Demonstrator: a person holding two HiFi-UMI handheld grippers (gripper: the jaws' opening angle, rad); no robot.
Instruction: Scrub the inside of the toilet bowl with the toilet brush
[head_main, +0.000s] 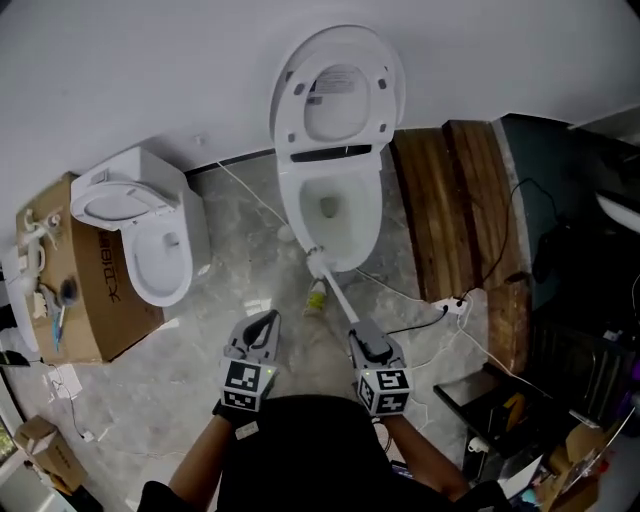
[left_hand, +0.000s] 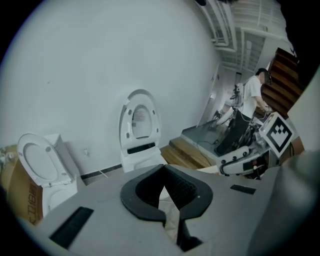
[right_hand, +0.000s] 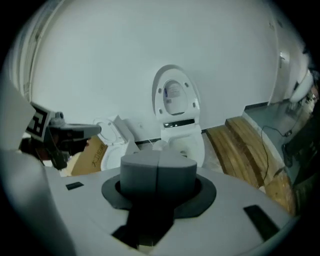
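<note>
A white toilet (head_main: 335, 215) stands against the wall with its lid and seat (head_main: 338, 95) raised; the bowl inside is open to view. My right gripper (head_main: 364, 338) is shut on the handle of the white toilet brush (head_main: 335, 295). The handle slants up and left, and the brush head (head_main: 317, 262) sits at the bowl's front rim. In the right gripper view the grey fingers (right_hand: 159, 172) press together, with the toilet (right_hand: 182, 142) beyond them. My left gripper (head_main: 262, 324) hovers over the floor left of the brush, shut on nothing.
A second toilet (head_main: 150, 235) stands at the left beside a cardboard box (head_main: 95, 300). Wooden steps (head_main: 460, 200) rise at the right, with cables and a power strip (head_main: 455, 306) on the floor. A small yellow object (head_main: 316, 299) lies under the brush. A person (left_hand: 248, 102) stands far off.
</note>
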